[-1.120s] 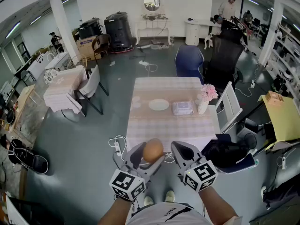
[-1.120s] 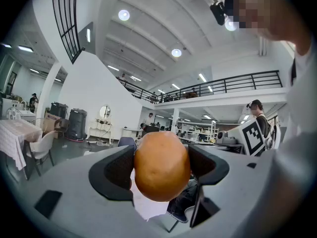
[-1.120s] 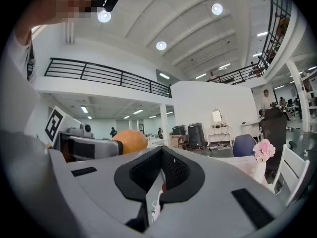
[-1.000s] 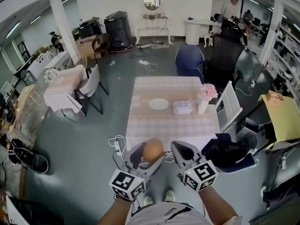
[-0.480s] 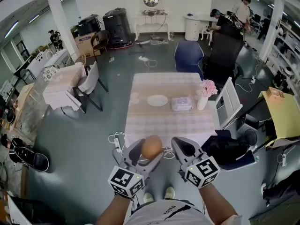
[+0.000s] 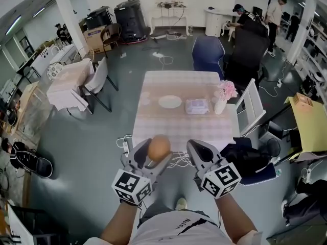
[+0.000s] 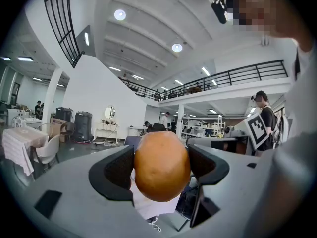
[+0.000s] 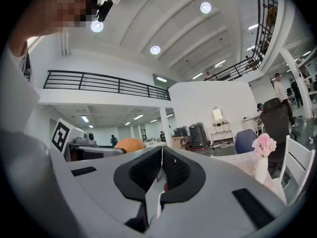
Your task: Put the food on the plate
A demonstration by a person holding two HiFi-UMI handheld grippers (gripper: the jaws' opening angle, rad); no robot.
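1. Between jaws of left claw (image 6: 153,156): grips food (image 7: 162,165), round and orange-brown, with dark pads touching both its flanks; held in the air over grey floor, short of any surface.
2. Just right of left claw, at about the same height: right claw (image 8: 161,168), jaws pressed together along their length, holding nothing; seen from its own view, food just to its left.
3. Ahead of both claws: table (image 6: 173,129) under a pale checked cloth; near edge closest to the claws, far edge well beyond.
4. Well ahead of left claw, a little to its right: plate (image 6: 169,101), white, lying flat mid-table; well apart from the food.
5. Well ahead of right claw, just right of plate: pack (image 6: 196,106), flat on the cloth; further right, vase (image 6: 219,106), upright, with pink flowers.
6. Right of vase, off the table's side: white chair (image 6: 253,108); beyond the far edge, blue chair (image 6: 207,52).
7. Under the claws, near the table's edge: cables (image 6: 179,161) on the floor; behind the claws, bare forearms and a white shirt.
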